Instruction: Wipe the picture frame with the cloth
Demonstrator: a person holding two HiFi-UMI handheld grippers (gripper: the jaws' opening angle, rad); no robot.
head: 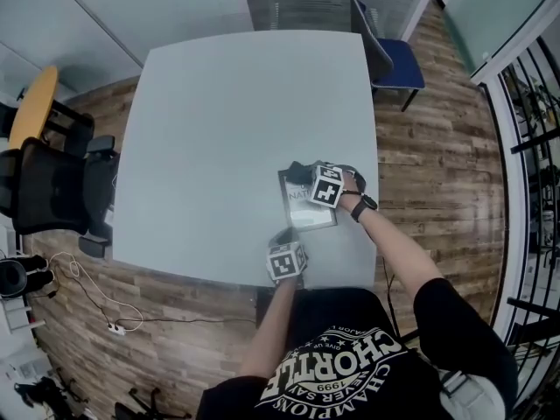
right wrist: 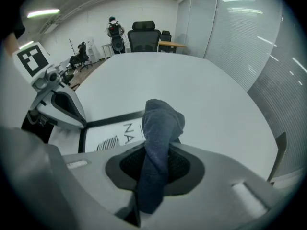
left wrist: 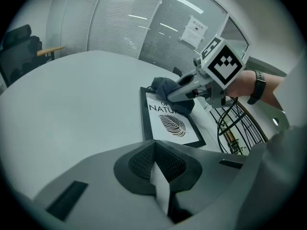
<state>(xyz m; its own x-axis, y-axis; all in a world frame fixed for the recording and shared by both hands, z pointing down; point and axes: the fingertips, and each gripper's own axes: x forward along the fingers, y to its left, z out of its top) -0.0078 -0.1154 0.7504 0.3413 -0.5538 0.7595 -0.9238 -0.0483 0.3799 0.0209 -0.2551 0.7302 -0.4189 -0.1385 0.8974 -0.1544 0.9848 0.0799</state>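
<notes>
Frame could skate around on this one, imo

Right hand-held gripper (right wrist: 154,158) is clamped on the dark cloth (right wrist: 160,123), and the bunch sits on the far end of the picture frame (head: 308,212), which lies flat by the near edge of the desk (head: 227,121). Left hand-held gripper (left wrist: 156,161) has its jaws pinched together on nothing I can see, tips at the frame's near corner. If it only pins that one corner, a hard swipe could pivot the frame toward the edge, or bare jaw could scrape the glass.
</notes>
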